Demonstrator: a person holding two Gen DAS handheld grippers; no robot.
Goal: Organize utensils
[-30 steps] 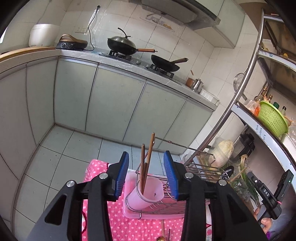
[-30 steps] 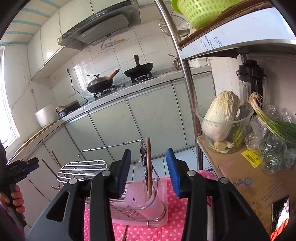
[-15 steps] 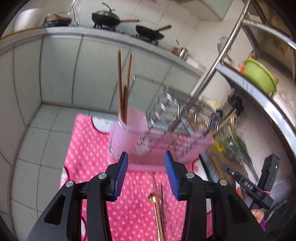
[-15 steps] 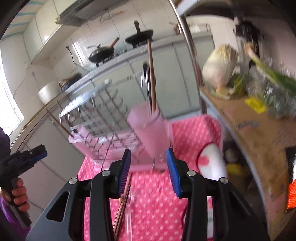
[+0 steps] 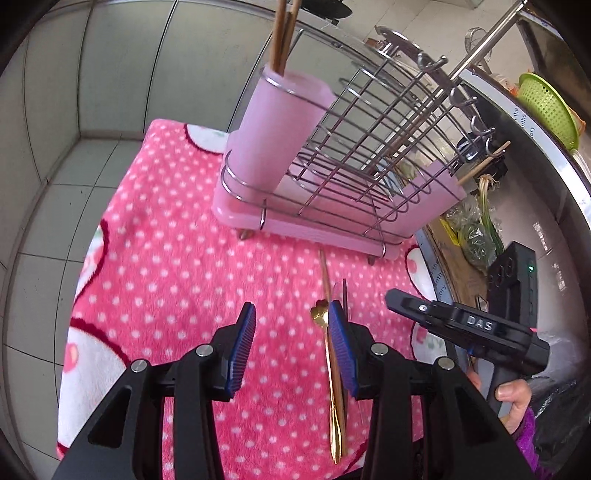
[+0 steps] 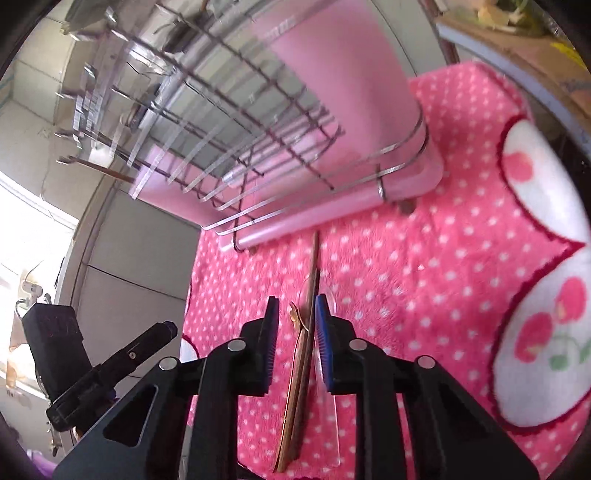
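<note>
A pink cup (image 5: 280,122) with wooden chopsticks (image 5: 282,33) stands in the corner of a pink wire dish rack (image 5: 369,155) on a pink dotted cloth (image 5: 166,229). In front of the rack lie a gold utensil (image 5: 334,387) and a dark chopstick (image 5: 344,295). My left gripper (image 5: 291,347) hovers open and empty, with the gold utensil just beside its right finger. My right gripper (image 6: 295,325) is low over the cloth, its jaws closing. A brown chopstick (image 6: 314,266), the gold utensil (image 6: 291,398) and a clear spoon (image 6: 327,406) lie between and under them, not visibly pinched.
A metal shelf unit with a green colander (image 5: 546,107) and spring onions (image 5: 487,218) stands to the right of the cloth. Grey cabinet doors (image 5: 122,62) and tiled floor lie beyond it. A hand holds the right gripper's handle (image 5: 513,398).
Both grippers have tilted down and dropped from above the rack to just over the cloth in front of it. The right gripper's jaws have narrowed around the lying utensils.
</note>
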